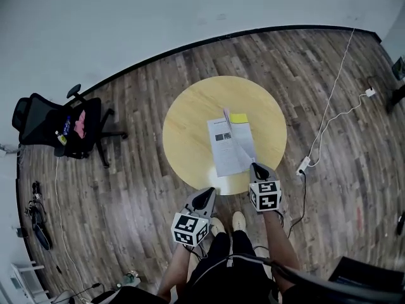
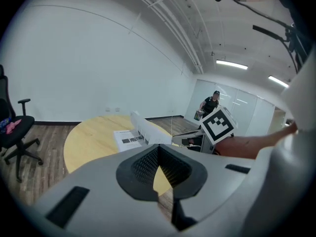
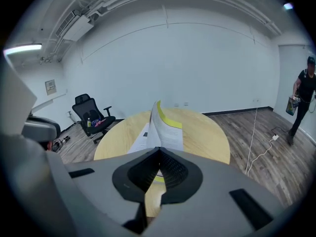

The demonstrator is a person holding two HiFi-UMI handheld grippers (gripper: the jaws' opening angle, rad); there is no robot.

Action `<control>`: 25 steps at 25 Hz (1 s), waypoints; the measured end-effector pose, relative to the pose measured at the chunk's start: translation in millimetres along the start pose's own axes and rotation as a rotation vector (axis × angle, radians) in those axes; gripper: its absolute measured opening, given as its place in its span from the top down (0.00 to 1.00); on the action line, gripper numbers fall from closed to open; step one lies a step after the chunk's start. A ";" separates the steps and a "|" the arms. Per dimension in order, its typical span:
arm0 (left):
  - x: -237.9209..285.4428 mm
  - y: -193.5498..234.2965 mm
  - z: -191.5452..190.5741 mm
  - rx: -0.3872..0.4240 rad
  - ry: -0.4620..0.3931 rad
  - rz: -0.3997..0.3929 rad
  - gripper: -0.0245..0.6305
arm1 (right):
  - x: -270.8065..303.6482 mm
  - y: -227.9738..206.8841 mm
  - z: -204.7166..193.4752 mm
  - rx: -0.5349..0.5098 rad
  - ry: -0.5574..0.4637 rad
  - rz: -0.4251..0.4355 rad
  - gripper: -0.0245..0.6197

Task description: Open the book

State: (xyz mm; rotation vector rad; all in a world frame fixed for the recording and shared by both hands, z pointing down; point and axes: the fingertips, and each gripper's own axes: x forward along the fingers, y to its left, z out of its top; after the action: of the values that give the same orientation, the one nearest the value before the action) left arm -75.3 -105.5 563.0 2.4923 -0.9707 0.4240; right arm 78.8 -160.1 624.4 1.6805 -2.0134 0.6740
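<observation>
Right gripper [image 3: 158, 152] pinching a lifted leaf [image 3: 165, 128] of the book [image 1: 221, 147]
Jaws clamped on the leaf's near edge stand it upright just ahead, apparently to turn it; the left gripper [image 2: 158, 151], closed and empty, hangs beside, at the rim of the round table [image 1: 190, 109].

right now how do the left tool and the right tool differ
The left tool hangs at the near edge of the round yellow wooden table, clear of the white open book; the right tool is at that book's near right corner. The left tool holds nothing; the right tool pinches the raised pages. Both have jaws closed.
</observation>
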 end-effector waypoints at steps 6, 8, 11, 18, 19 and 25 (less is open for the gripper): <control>26.7 -33.4 13.9 0.044 0.006 -0.072 0.97 | -24.1 -48.2 3.0 0.045 -0.027 -0.076 0.95; 36.3 -41.9 16.1 0.052 0.009 -0.089 0.96 | -28.7 -64.3 1.2 0.061 -0.031 -0.097 0.95; 46.7 -51.9 12.9 0.058 0.025 -0.110 0.96 | -34.8 -82.0 -6.5 0.083 -0.027 -0.123 0.95; 71.8 -74.6 9.5 0.072 0.053 -0.153 0.96 | -42.0 -119.9 -21.6 0.126 -0.016 -0.165 0.95; 74.9 -76.1 9.0 0.072 0.058 -0.156 0.97 | -41.4 -124.1 -23.8 0.129 -0.012 -0.168 0.95; 91.5 -78.5 4.1 0.069 0.086 -0.156 0.97 | -33.8 -145.6 -37.2 0.144 0.012 -0.174 0.95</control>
State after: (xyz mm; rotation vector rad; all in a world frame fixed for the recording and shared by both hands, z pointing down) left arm 44.6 -107.1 576.4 2.5660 -0.7343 0.5178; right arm 228.7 -132.5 646.7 1.9033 -1.8209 0.7813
